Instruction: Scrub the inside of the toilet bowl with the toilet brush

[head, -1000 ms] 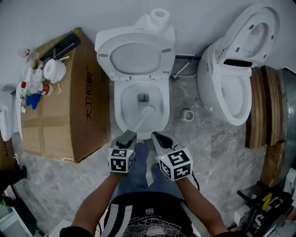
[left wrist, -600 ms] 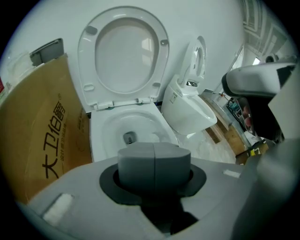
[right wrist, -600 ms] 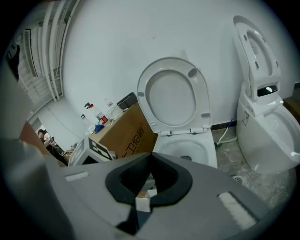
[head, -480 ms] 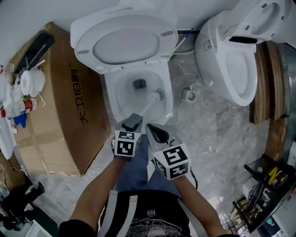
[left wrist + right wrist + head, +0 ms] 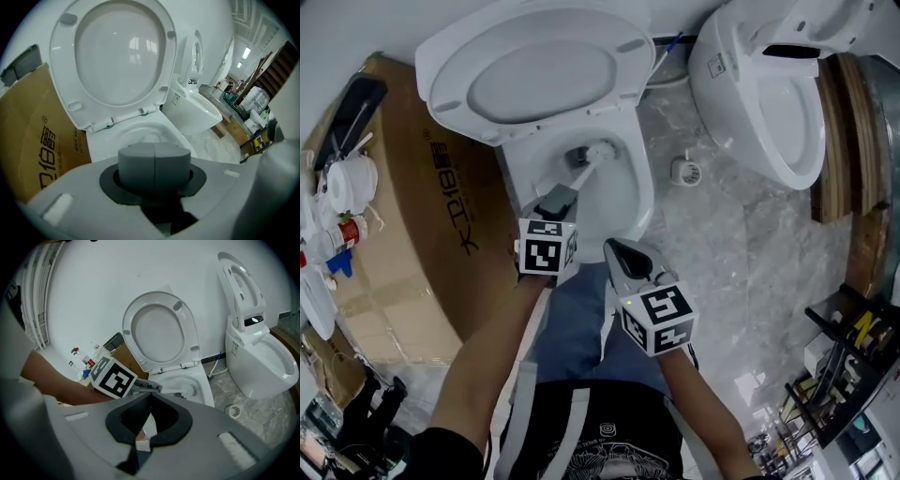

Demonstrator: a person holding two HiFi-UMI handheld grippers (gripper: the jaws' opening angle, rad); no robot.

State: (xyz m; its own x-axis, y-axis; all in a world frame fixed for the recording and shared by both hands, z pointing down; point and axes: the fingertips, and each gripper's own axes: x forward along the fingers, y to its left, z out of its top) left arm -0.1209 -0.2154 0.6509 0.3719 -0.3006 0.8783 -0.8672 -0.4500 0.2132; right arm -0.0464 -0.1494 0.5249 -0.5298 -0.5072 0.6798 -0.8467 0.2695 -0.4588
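A white toilet stands at the top of the head view, its lid [image 5: 534, 70] up and its bowl rim [image 5: 643, 192] below. My left gripper [image 5: 558, 200] reaches over the front rim, shut on the grey handle of the toilet brush. The white brush head [image 5: 602, 150] lies deep in the bowl near the dark outlet. In the left gripper view the handle end [image 5: 154, 161] fills the shut jaws. The right gripper view shows the brush head [image 5: 189, 390] inside the bowl. My right gripper [image 5: 621, 255] hangs just right of the left one, in front of the bowl, shut on nothing.
A large cardboard box [image 5: 422, 244] stands against the toilet's left side, with bottles [image 5: 342, 230] and tubs on it. A second toilet [image 5: 769, 94] stands at the right, wooden boards [image 5: 834, 131] beyond it. A floor drain [image 5: 684, 172] lies between the toilets. A rack [image 5: 853, 366] is at lower right.
The left gripper has pushed forward over the rim. The brush head has gone from the bowl's near right side to the back by the outlet. The right gripper stays beside it.
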